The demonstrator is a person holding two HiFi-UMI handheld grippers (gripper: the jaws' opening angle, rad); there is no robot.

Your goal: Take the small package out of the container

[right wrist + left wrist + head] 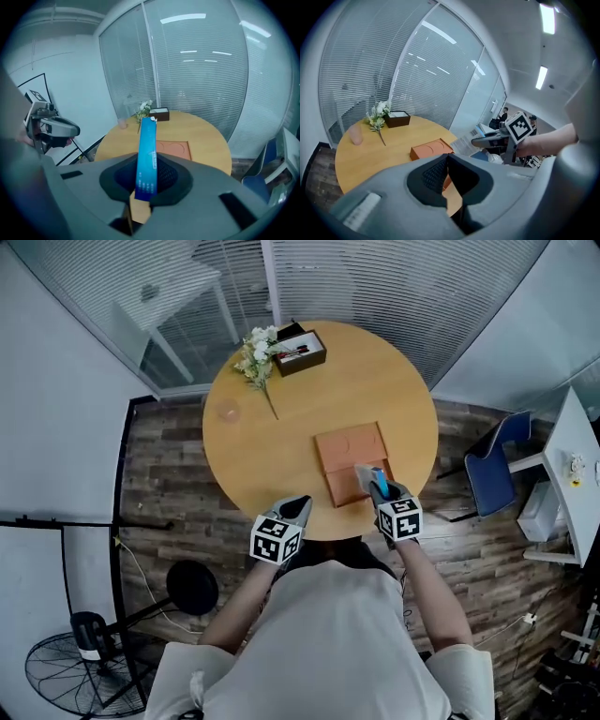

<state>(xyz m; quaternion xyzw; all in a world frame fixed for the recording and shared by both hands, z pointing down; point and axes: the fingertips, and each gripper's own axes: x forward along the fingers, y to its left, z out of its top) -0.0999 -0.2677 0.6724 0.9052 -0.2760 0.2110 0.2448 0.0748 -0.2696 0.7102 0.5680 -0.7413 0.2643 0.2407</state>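
Note:
An orange flat box [352, 460], the container, lies on the round wooden table [281, 446] near its front edge. My right gripper [375, 486] hovers over the box's front right corner, shut on a slim blue package [377, 474]. In the right gripper view the blue package [147, 154] stands up between the pads of that gripper [149, 176], with the orange box [173, 149] on the table beyond it. My left gripper [298, 507] hangs at the table's front edge, left of the box. Its jaws [447, 157] are shut with nothing between them, and the box [431, 150] shows past them.
At the table's far side stand a dark brown box [300, 351], a bunch of white flowers [255, 354] and a pale pink cup [228, 412]. A blue chair [497, 470] stands to the right of the table. A fan [80, 667] and a black stand [192, 587] are on the floor at the left.

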